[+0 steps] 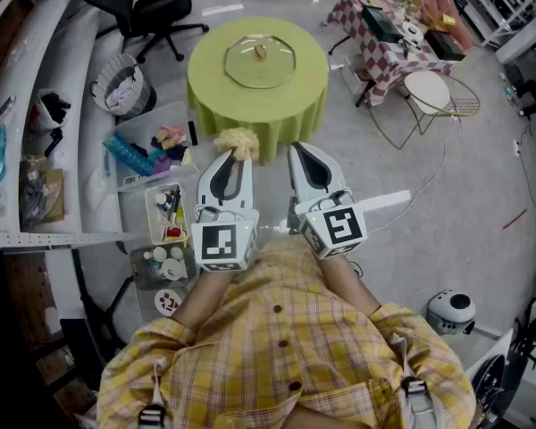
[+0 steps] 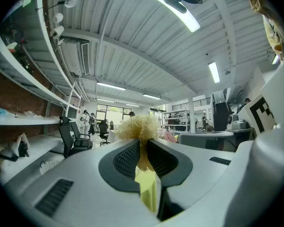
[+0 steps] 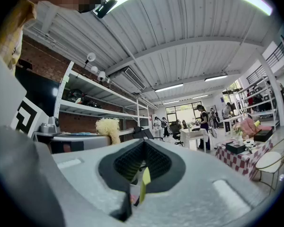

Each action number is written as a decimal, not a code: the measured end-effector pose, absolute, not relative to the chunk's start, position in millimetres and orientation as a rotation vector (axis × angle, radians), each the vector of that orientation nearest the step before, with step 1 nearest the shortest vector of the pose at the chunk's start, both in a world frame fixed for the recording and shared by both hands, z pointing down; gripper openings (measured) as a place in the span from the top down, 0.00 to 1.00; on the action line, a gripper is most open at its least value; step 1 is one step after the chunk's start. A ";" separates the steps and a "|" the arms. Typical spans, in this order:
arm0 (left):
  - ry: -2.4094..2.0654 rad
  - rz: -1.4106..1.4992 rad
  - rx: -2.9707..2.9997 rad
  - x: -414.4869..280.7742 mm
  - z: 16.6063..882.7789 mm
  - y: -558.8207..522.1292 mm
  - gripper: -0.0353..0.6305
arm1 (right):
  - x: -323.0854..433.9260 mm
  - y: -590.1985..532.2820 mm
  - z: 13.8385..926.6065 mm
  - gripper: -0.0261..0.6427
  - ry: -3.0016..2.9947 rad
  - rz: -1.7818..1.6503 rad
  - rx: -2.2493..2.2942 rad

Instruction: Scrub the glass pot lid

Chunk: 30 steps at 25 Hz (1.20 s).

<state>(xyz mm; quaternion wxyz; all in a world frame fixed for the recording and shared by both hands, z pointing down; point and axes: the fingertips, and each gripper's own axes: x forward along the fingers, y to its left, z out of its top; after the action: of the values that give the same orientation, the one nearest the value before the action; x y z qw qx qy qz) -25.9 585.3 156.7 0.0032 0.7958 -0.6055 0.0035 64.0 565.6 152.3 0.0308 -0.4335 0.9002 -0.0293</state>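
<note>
Clear glass pot lid (image 1: 250, 70) lies flat, roughly centred on the round bench with a green cloth (image 1: 295, 105), knob up. Nothing touches it.

Left tongs (image 1: 236, 154) are clamped on a pale yellow frizzy scrubber (image 1: 238, 139). In the left gripper view the tuft (image 2: 138, 126) sticks out past the tips (image 2: 141, 143), pinched between both pads.

Right tongs (image 1: 297, 152) are closed together with nothing between them. The right gripper view shows the pads meeting (image 3: 143, 144), and the scrubber (image 3: 108, 126) off to its left.

Both tongs sit side by side on the near side of the bench, close to the person's body, tips pointing far. The lid is on the far side of both tips, well apart from them. In the head view the scrubber overlaps the near edge of the green cloth, short of the lid.
</note>
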 end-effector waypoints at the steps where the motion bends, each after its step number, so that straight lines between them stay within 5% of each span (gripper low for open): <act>1: -1.902 0.014 2.494 -25.0 157.4 584.8 0.87 | 63.9 564.9 153.1 0.97 2.776 -0.095 -1.322; 30: -1.973 0.095 2.404 28.3 189.2 576.1 0.87 | 118.0 545.4 168.0 0.97 2.814 -0.078 -1.166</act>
<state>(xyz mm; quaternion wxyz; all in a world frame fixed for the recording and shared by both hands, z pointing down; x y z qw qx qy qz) 28.3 576.1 189.2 0.0152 0.7725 -0.6341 0.0307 118.0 545.4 168.0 0.0471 -0.3823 0.9225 -0.0255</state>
